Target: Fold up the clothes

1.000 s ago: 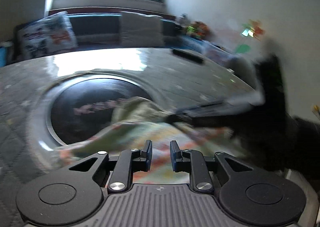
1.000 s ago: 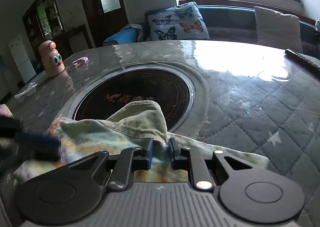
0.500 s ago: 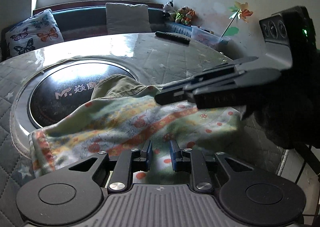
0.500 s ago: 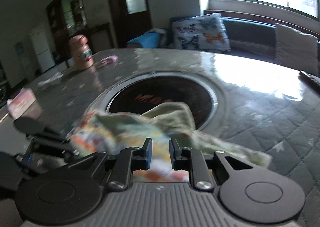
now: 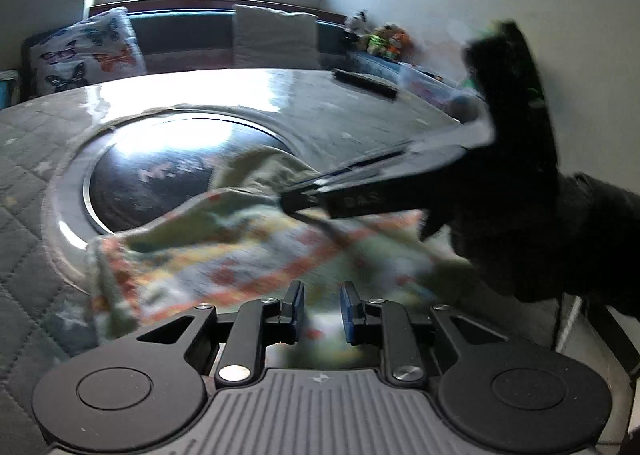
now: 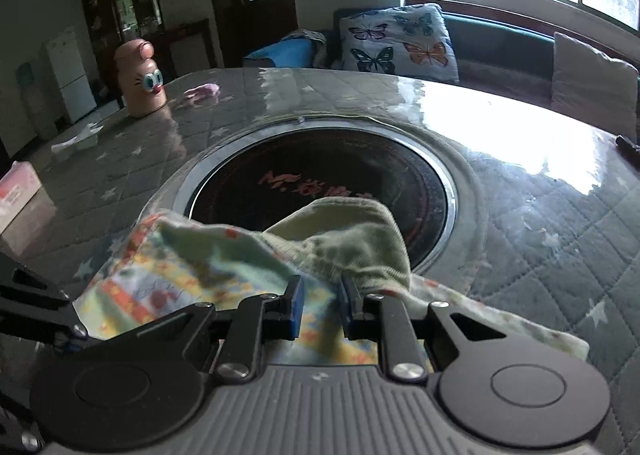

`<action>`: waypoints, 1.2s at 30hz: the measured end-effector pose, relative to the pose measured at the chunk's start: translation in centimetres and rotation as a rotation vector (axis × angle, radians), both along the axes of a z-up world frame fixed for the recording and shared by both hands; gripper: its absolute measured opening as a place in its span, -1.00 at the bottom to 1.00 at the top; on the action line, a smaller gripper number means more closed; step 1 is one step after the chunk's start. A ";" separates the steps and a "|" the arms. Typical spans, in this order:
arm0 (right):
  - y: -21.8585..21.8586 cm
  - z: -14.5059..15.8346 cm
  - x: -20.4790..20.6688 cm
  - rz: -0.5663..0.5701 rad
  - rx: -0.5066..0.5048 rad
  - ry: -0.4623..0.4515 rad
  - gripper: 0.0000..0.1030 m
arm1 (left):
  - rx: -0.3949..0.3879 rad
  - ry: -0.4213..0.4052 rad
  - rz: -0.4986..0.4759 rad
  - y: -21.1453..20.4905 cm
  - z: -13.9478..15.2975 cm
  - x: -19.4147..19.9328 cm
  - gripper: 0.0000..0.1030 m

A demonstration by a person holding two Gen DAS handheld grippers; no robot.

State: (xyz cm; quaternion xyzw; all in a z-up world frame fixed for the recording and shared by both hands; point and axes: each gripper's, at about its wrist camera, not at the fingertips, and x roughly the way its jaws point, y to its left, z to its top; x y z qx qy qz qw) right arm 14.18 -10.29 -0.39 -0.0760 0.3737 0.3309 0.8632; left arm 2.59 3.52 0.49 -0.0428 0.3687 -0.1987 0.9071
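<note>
A small patterned garment (image 5: 248,255) with a plain green lining lies crumpled on the round table, partly over the black glass inset (image 5: 152,183). It also shows in the right wrist view (image 6: 224,267). My left gripper (image 5: 321,311) has its jaws a narrow gap apart with the cloth's near edge between and under them. My right gripper (image 6: 320,305) stands the same way, with the green lining (image 6: 360,243) bunched at its tips. The right gripper's fingers (image 5: 344,191) reach over the cloth in the left wrist view.
The quilted table cover (image 6: 552,239) surrounds the inset. A peach figurine (image 6: 140,79), a pink scrap (image 6: 202,91) and a box (image 6: 16,191) stand at the left. A remote (image 5: 364,81) lies at the far right. Cushions (image 6: 396,43) line the bench.
The right gripper has swung back across the cloth, and both views have shifted. The cloth has been pulled and lies more bunched, with its green lining raised.
</note>
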 end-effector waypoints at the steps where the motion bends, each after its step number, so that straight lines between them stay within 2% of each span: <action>1: 0.0 0.1 0.1 -0.003 0.006 0.003 -0.65 | -0.006 0.006 0.024 0.4 0.2 0.5 -0.58; 9: -1.4 1.3 -2.1 0.013 0.032 -0.035 -0.64 | -0.074 0.058 0.172 2.3 0.9 5.8 -0.61; 14: -1.6 1.4 -4.6 0.067 0.009 -0.076 -0.64 | -0.050 0.095 0.192 1.9 -0.2 8.5 -0.61; 17: -1.5 1.2 -6.4 0.108 -0.021 -0.101 -0.64 | -0.036 0.093 0.191 1.7 -0.4 8.5 -0.62; 22: -1.8 1.0 -9.4 0.143 -0.050 -0.149 -0.64 | 0.000 0.055 0.181 1.3 0.0 6.8 -0.62; 25: -2.3 0.7 -11.2 0.141 -0.047 -0.167 -0.64 | 0.016 0.001 0.149 0.8 0.6 4.4 -0.62; 31: -3.0 0.4 -13.0 0.126 -0.021 -0.158 -0.64 | 0.047 -0.069 0.080 0.2 0.4 -1.0 -0.62; 36: -4.2 0.8 -13.1 0.071 0.047 -0.153 -0.63 | 0.060 -0.084 0.095 0.6 -0.5 -3.6 -0.60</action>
